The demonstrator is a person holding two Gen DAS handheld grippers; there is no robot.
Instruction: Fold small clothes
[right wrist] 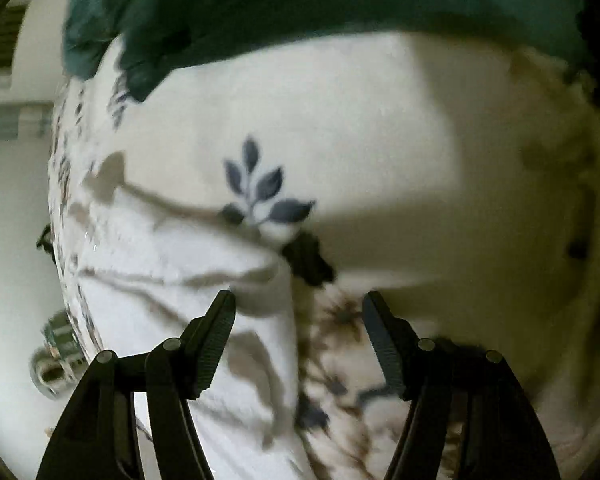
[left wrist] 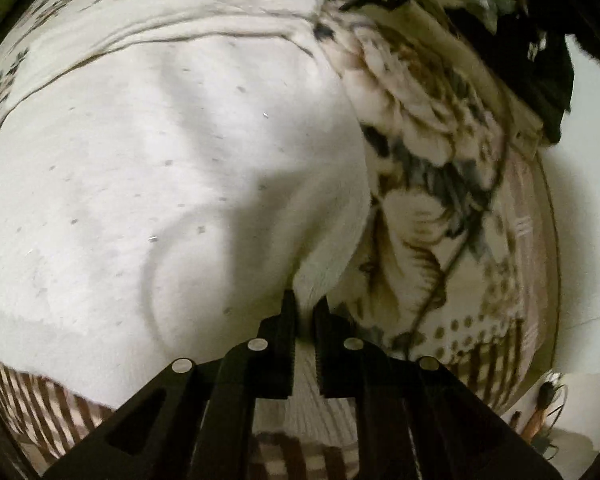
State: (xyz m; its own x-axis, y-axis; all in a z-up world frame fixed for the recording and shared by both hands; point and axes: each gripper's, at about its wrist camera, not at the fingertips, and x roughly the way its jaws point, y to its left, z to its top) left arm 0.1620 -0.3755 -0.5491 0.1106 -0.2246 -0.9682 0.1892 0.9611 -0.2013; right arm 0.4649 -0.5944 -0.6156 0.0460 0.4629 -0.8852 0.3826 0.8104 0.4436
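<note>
A white speckled garment (left wrist: 172,184) lies spread over a floral blanket (left wrist: 440,200) and fills most of the left wrist view. My left gripper (left wrist: 305,312) is shut on a pinched fold at the garment's near right edge. In the right wrist view the same white garment (right wrist: 188,280) lies creased at lower left, with my right gripper (right wrist: 299,304) open just above its edge, holding nothing. A white cloth with a blue leaf print (right wrist: 260,184) lies beyond it.
A dark green cloth (right wrist: 300,4) is heaped at the far side in the right wrist view. Dark clothing (left wrist: 540,60) lies at the upper right of the left wrist view. The bed's edge and pale floor (left wrist: 580,220) are at the right. Small objects (right wrist: 56,356) lie on the floor at the left.
</note>
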